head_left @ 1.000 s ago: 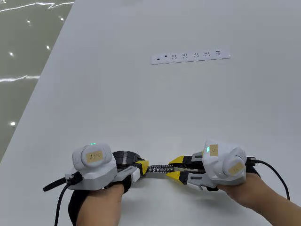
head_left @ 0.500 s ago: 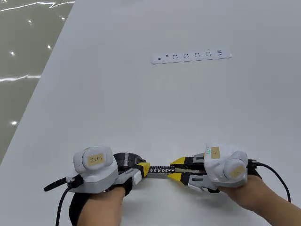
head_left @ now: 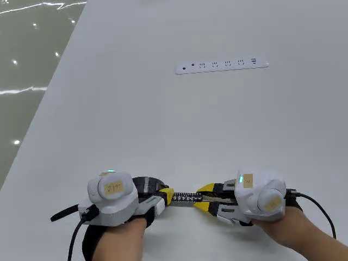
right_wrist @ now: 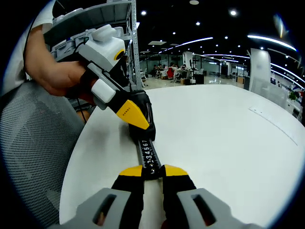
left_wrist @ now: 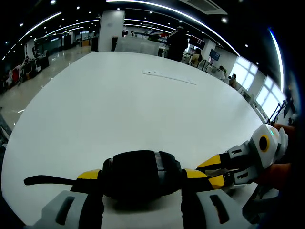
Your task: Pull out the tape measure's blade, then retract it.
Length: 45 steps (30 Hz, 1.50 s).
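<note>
white table [head_left: 163,119]: at its near edge the left gripper [left_wrist: 142,180] is clamped around the black tape measure [left_wrist: 142,169]. just to its right, the right gripper [right_wrist: 152,172] pinches the short drawn-out blade [right_wrist: 148,153].

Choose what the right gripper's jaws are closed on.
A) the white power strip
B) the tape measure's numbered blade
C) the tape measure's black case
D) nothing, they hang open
B: in the right gripper view, the right gripper pinches the numbered blade between its yellow tips, while the left gripper clamps the black case.
</note>
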Motion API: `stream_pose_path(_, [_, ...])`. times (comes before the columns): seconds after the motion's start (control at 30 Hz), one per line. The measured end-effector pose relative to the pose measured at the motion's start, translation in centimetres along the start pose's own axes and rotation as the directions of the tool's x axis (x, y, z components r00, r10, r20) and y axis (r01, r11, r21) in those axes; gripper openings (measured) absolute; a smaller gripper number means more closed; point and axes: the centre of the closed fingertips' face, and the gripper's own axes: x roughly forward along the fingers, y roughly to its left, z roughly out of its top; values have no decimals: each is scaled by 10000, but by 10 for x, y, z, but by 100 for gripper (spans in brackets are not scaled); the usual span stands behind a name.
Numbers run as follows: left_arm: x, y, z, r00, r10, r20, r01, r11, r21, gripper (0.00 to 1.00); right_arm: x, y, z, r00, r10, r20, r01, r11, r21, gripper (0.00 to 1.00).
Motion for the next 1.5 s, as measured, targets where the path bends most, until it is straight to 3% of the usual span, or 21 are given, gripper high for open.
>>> stream_pose_path(0.63, [1,0,0,9994,335,86,-332,9989,-319,67,0,1,-1,10000,-76,-3,76,9998,-171,13])
stream_pose_path(0.7, [1,2,-1,9992,405,-47,-405,9992,-75,65,1,0,-2,10000,-73,3,73,9998,-180,13])
stream_pose_path(1.5, [2,1,-3,9973,507,-532,-510,9987,-43,61,1,-1,1,10000,-21,89,22,9999,-116,12])
